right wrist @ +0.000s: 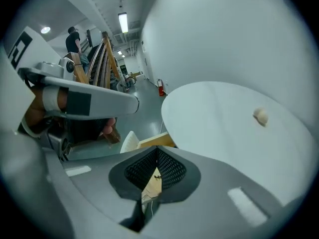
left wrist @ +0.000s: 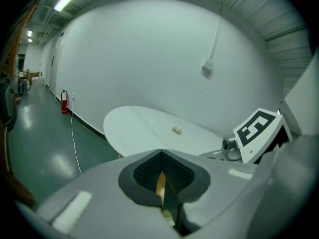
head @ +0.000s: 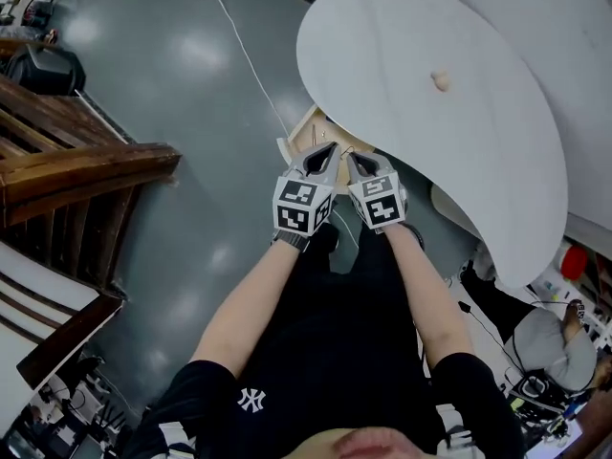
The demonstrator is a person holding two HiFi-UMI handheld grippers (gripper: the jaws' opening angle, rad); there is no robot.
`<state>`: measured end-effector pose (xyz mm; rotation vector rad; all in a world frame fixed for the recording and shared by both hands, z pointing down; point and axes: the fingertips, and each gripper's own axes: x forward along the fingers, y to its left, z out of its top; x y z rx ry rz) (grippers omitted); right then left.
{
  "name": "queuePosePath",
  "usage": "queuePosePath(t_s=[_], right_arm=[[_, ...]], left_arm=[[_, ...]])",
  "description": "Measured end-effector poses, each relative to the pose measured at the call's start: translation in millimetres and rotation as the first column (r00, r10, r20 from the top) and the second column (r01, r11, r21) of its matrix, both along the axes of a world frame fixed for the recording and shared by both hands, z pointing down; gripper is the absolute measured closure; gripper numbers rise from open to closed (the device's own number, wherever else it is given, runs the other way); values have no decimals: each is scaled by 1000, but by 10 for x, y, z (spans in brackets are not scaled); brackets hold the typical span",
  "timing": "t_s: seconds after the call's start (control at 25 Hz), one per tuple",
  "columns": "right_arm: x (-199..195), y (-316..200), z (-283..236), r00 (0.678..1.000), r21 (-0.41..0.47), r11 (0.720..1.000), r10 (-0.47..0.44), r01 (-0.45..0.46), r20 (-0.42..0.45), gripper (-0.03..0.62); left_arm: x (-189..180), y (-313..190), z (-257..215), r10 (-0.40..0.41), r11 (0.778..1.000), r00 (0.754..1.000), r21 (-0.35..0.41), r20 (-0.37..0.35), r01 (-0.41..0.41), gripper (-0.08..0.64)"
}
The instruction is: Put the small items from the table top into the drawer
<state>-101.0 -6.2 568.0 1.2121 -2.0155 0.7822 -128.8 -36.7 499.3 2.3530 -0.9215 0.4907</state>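
Left claw (head: 323, 157), right claw (head: 356, 164) closed empty, at table (head: 402, 103) edge, drawer (head: 310, 134) jutting beneath

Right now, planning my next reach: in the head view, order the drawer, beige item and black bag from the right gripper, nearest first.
1. drawer, just ahead of the right gripper.
2. beige item, on the table top.
3. black bag, far off at upper left.

One small pale lump (head: 441, 80) is sitting on one white table (head: 497, 161); one wooden drawer (head: 306, 134) is showing. Two grippers are showing: left gripper (head: 323, 153); right gripper (head: 356, 161).
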Motion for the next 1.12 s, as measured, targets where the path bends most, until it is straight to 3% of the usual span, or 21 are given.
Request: queuePosePath(t_s=[0.24,0.6,0.8,1.12], right_arm=[[351,10,-383,993,57,991,118,-119,24,569],[1230,-99,-767,966,131,958,248,-256,74,569],[1634,-275,-897,963,163,950,254,-265,89,557],[2251,-571,-761,973,153,961,222,-229,63,525]], left_arm=[[208,19,-271,48,999,999,22,-18,-47,560],[928,25,-523,105,993,994,47,-11,-104,560],[1313,-95,-603,97,993,995,60,-4,-97,560],[1884,-345,-477,48,998,999,40,-6,-47,560]])
